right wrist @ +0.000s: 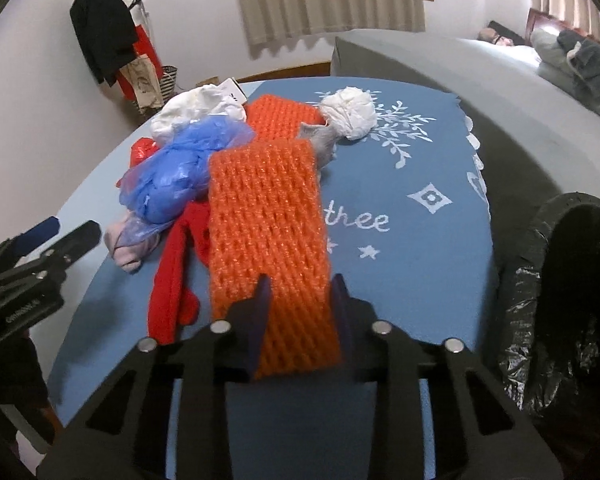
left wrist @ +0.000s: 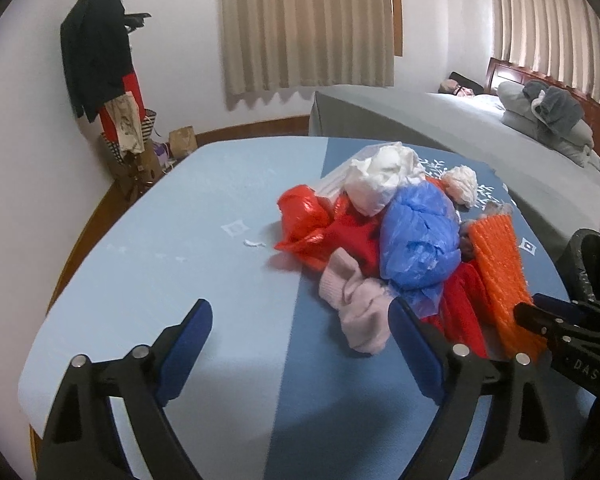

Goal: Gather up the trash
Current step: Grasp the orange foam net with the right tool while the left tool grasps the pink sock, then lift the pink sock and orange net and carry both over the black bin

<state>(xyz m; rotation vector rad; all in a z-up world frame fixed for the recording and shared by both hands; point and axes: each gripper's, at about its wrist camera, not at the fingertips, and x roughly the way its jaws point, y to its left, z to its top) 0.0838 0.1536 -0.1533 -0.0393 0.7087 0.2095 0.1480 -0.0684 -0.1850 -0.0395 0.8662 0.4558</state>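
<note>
Blue-clothed worktop [right wrist: 400, 264]: carried a heap of trash.
Bin [right wrist: 556, 300]: black-lined, stood at its right edge.
Orange foam net [right wrist: 268, 216]: lay on the heap's right side.
Right tool [right wrist: 300, 300]: clenched on the net's near end.
Left tool [left wrist: 300, 340]: spread wide, nothing between its pads.

Red garment [right wrist: 172, 280] mostly buried under blue plastic bag [right wrist: 172, 168] and orange foam net [right wrist: 268, 216]. Black-lined bin [right wrist: 556, 304] cut off at right edge. Left gripper [right wrist: 56, 236] half out of frame.

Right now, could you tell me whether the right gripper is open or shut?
Shut: the right gripper has its pads pressing both sides of the orange foam net.
</note>
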